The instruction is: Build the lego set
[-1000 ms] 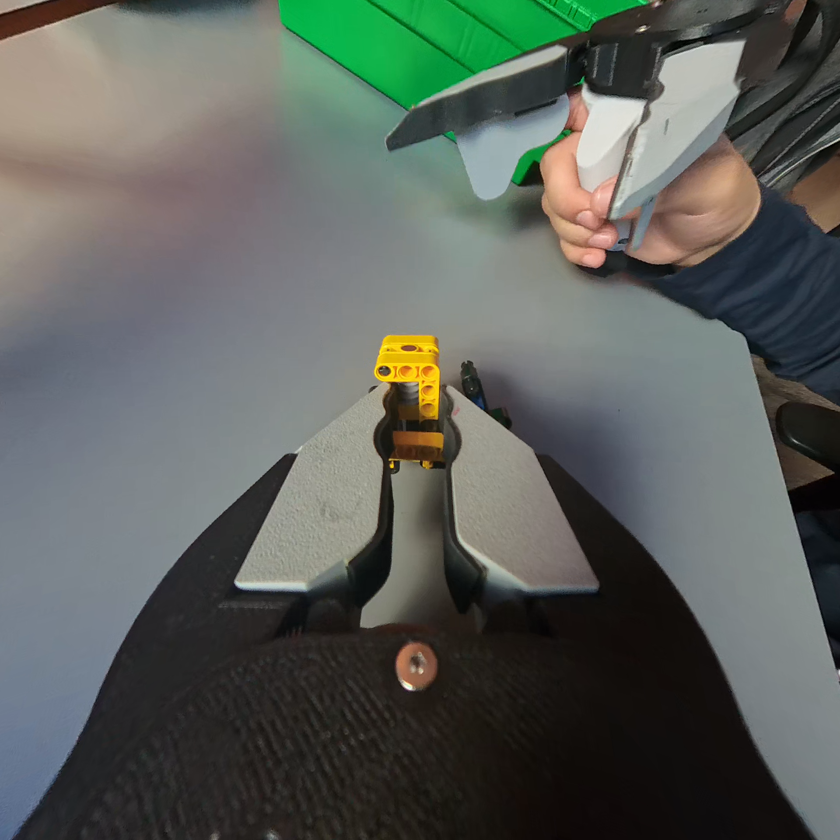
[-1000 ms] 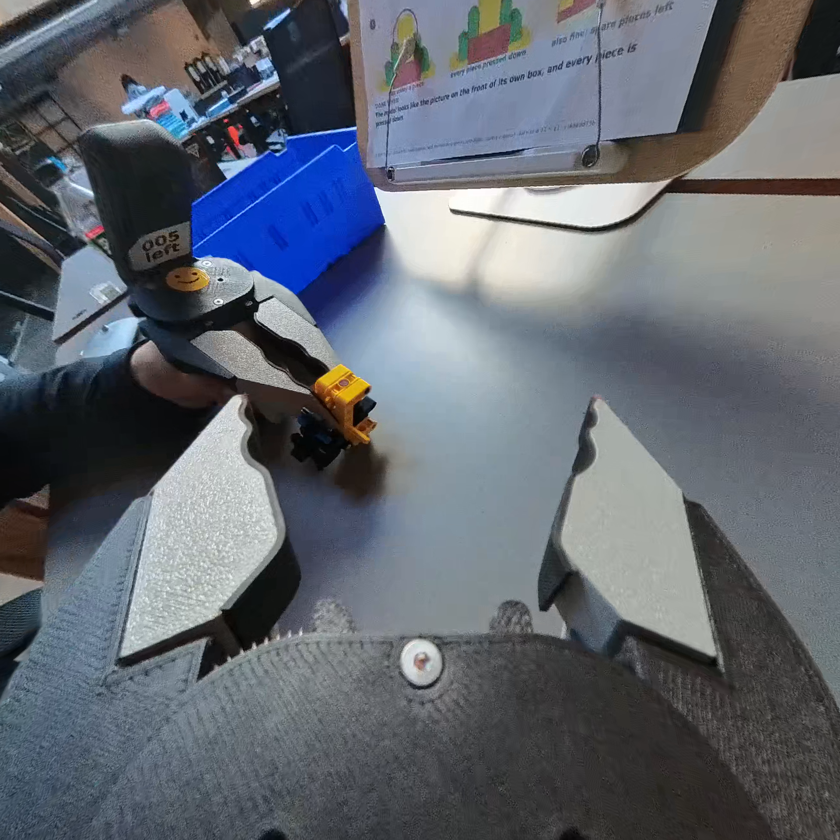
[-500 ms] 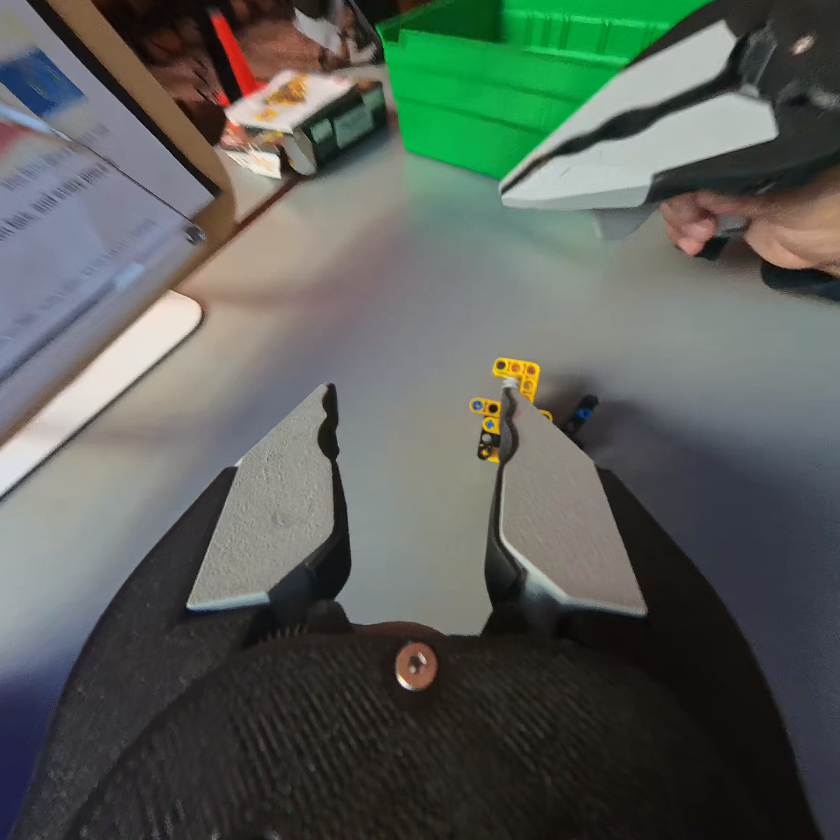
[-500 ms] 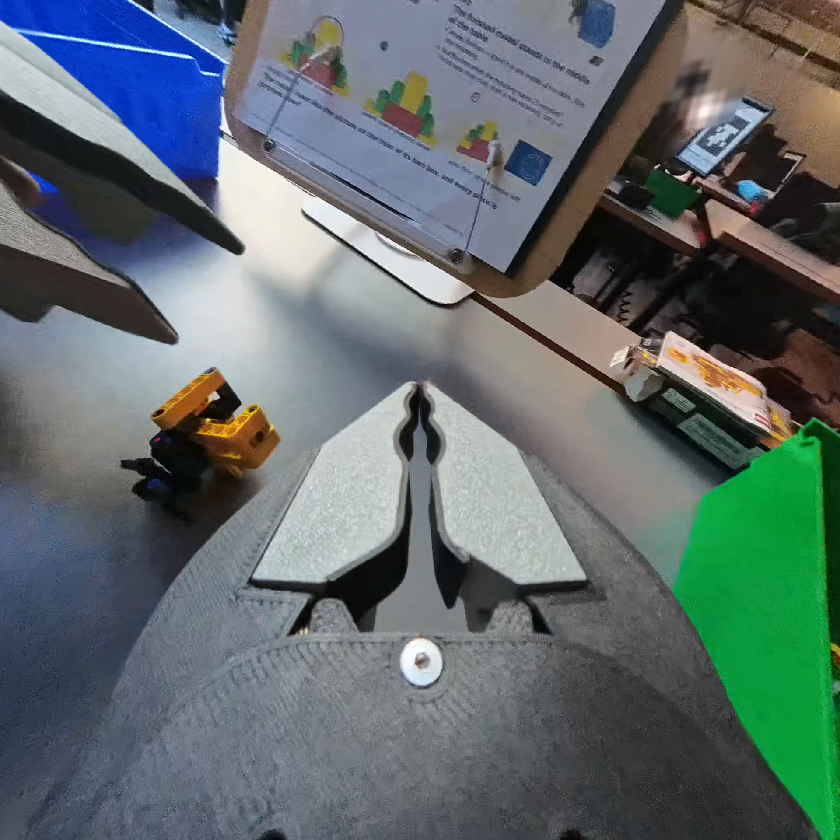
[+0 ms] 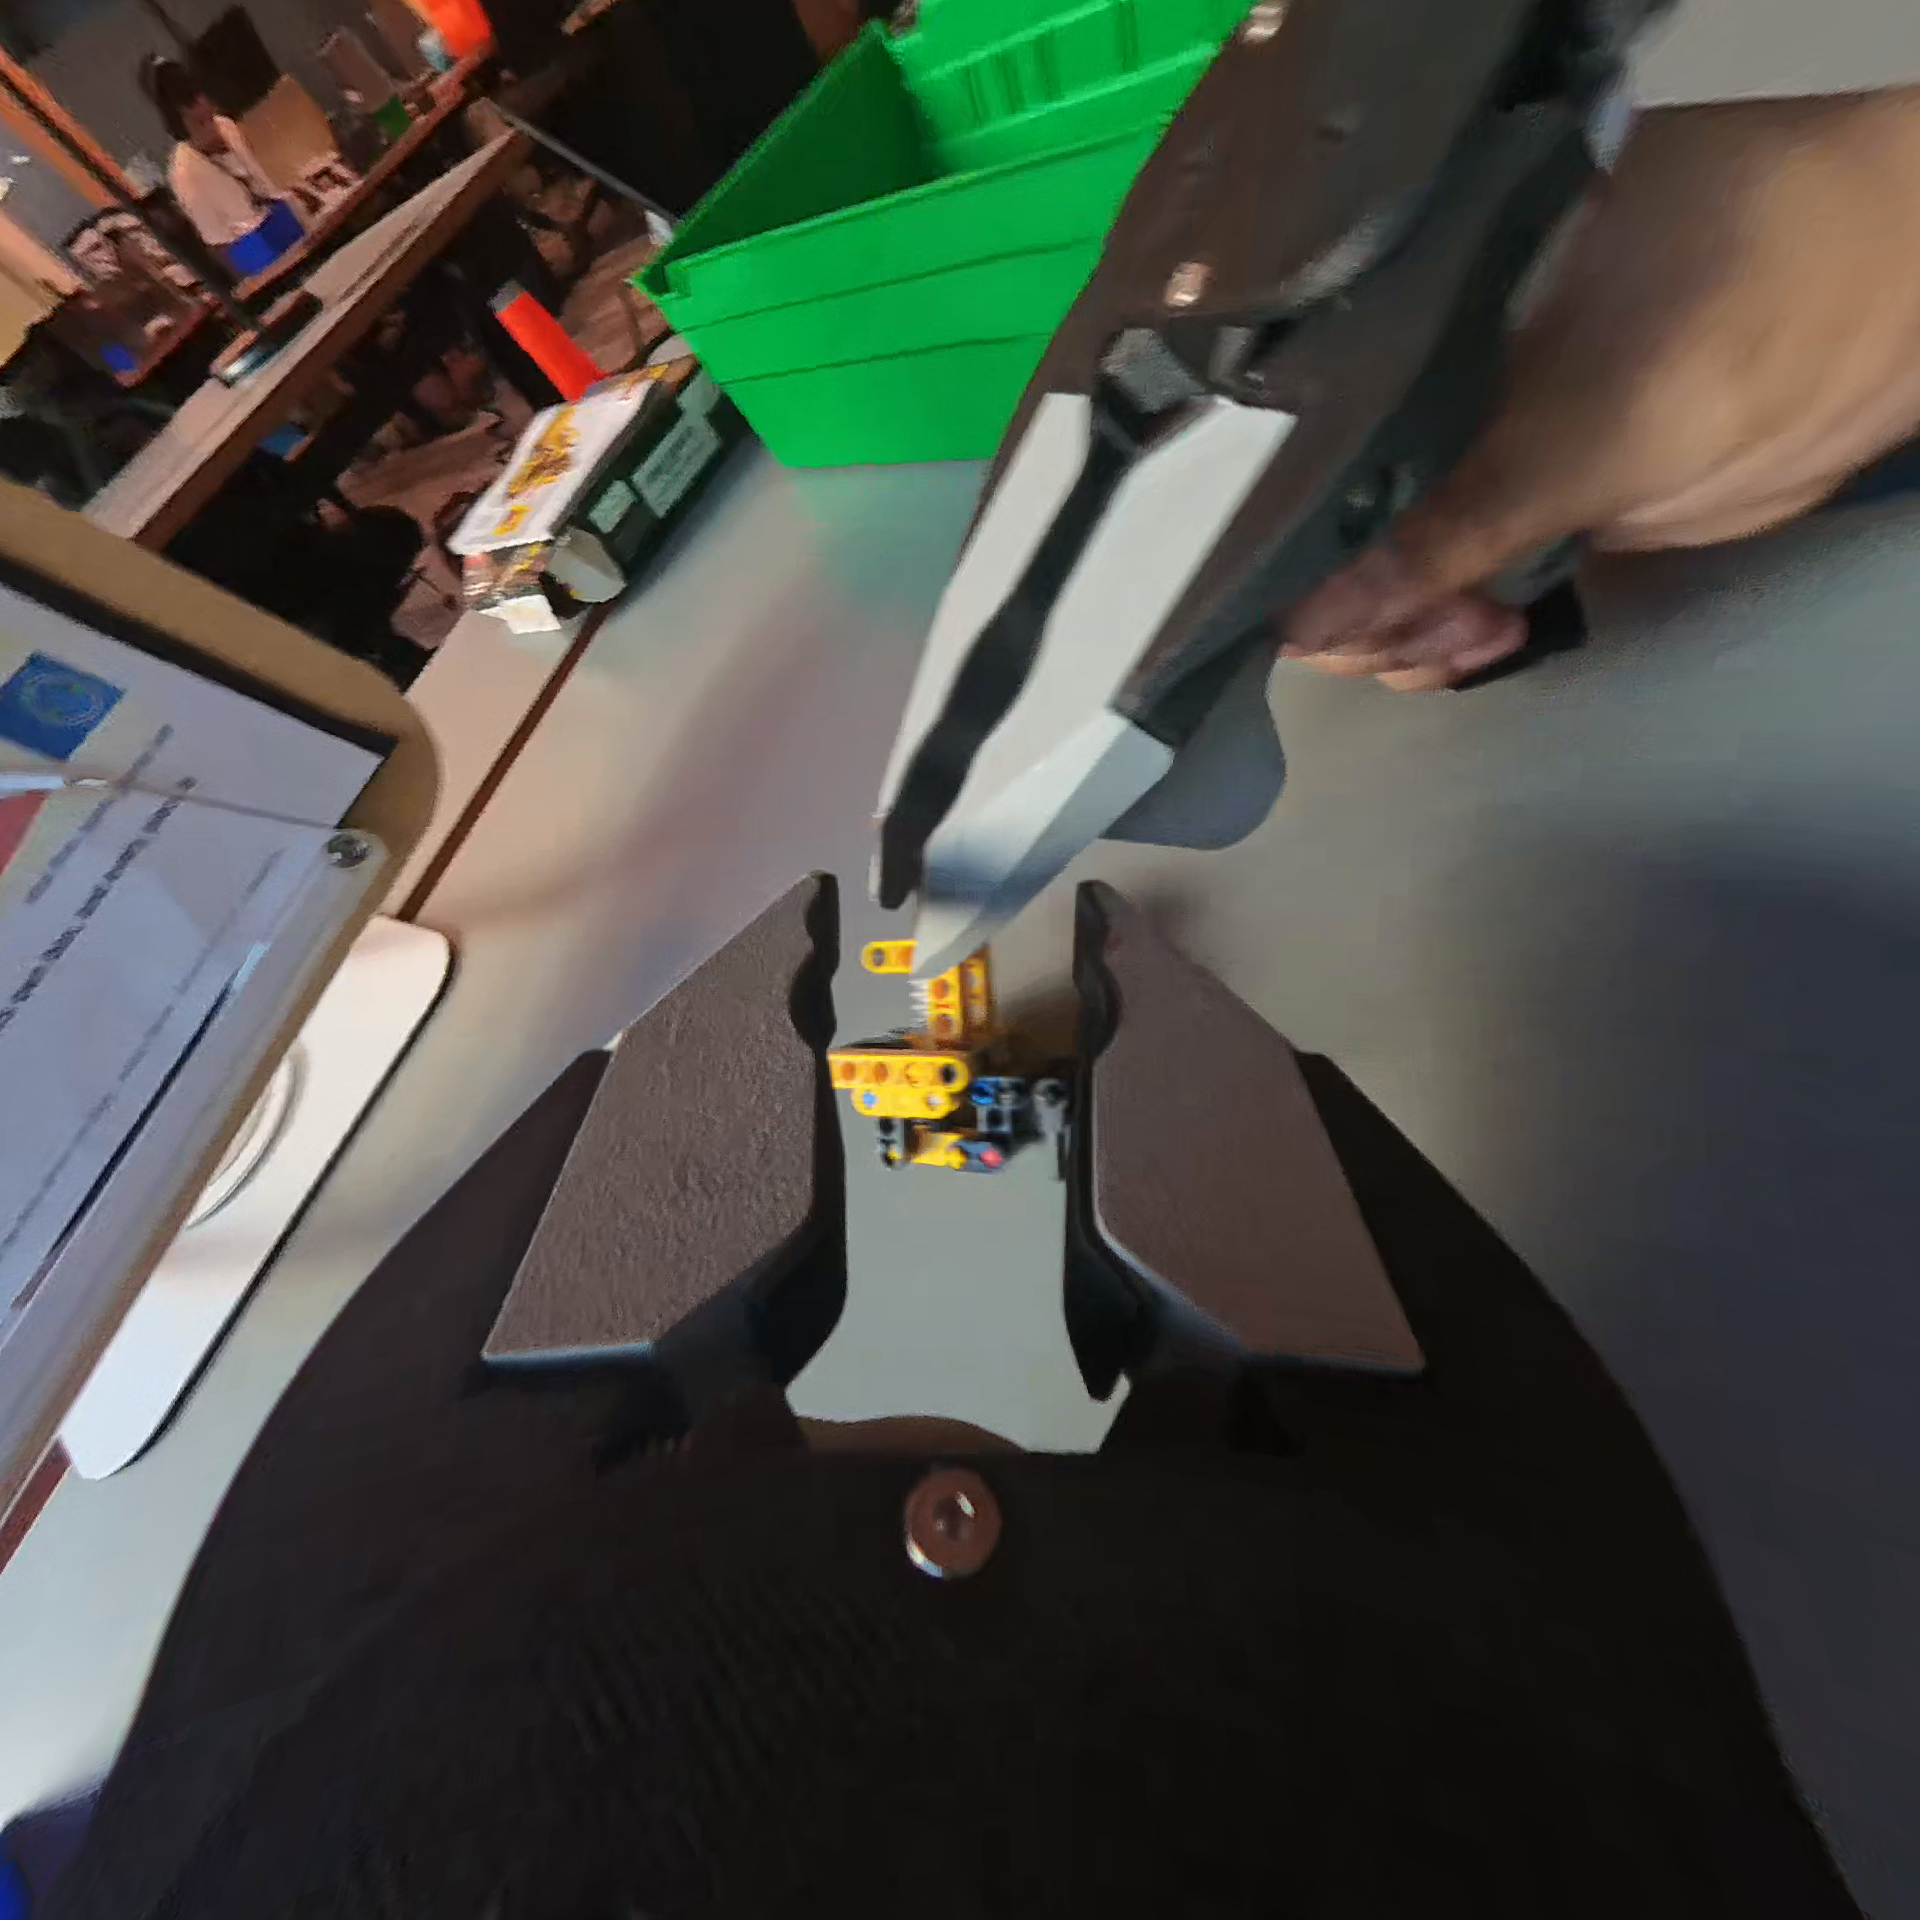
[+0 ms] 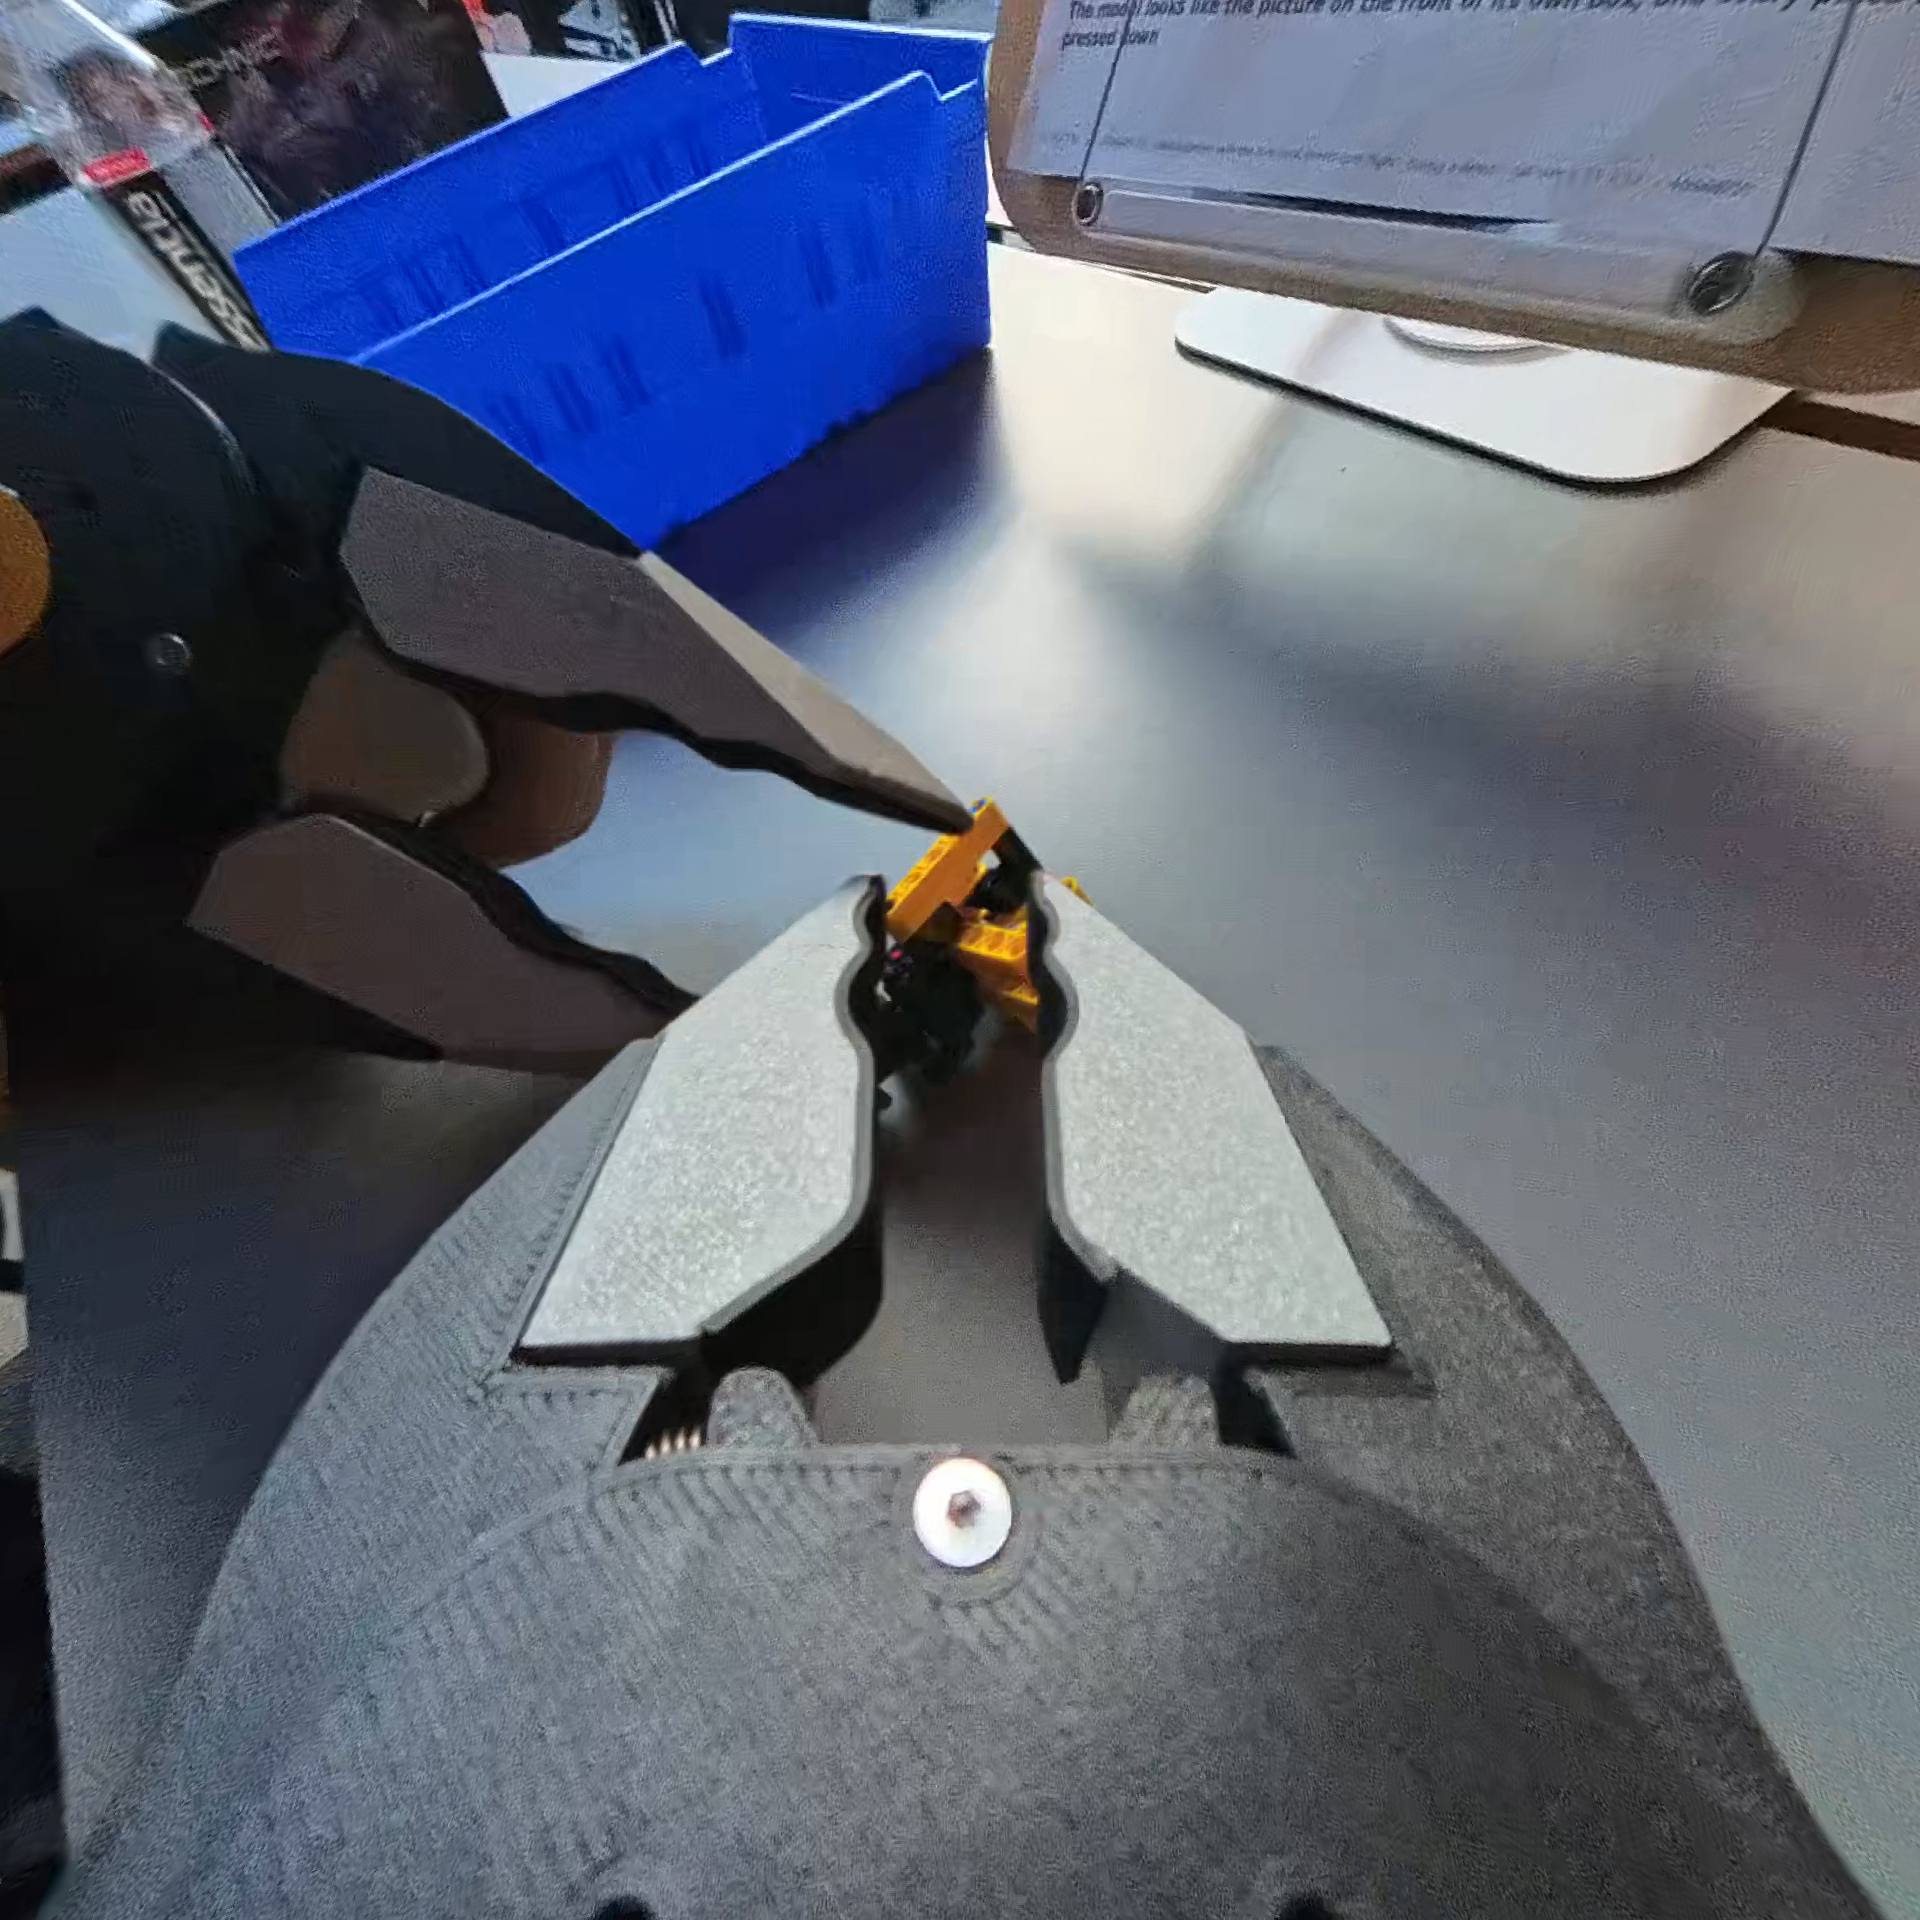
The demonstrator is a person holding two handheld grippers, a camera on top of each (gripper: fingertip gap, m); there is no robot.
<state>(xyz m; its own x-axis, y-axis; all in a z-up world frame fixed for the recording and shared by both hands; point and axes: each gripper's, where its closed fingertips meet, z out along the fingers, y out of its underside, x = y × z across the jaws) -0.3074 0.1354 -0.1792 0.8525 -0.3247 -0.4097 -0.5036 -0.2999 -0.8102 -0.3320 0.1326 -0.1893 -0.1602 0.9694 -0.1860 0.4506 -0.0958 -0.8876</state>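
Note:
A small yellow and black lego model (image 5: 920, 1081) stands on the grey table (image 5: 1558, 1039). My left gripper (image 5: 954, 899) is open and straddles the model with a gap on each side. In the right wrist view one left finger (image 6: 790, 727) touches the top of the model's tilted yellow beam (image 6: 951, 868). My right gripper (image 6: 951, 894) is closed on the lego model (image 6: 977, 956) at its fingertips. In the left wrist view the right gripper (image 5: 925, 920) comes down from the upper right onto the model's far end, held by a hand (image 5: 1662, 416).
A green bin (image 5: 894, 312) stands at the far right of the table and a blue bin (image 6: 675, 312) at the far left. An instruction board (image 6: 1455, 156) on a white base (image 6: 1507, 395) stands behind the model. A small box (image 5: 582, 488) lies near the table's far edge. Only a small space, under 4 cm, lies between the two pairs of fingers.
My left gripper let go of the model and opened around it. My right gripper, open a second ago and then shut empty, has moved in and closed on the model.

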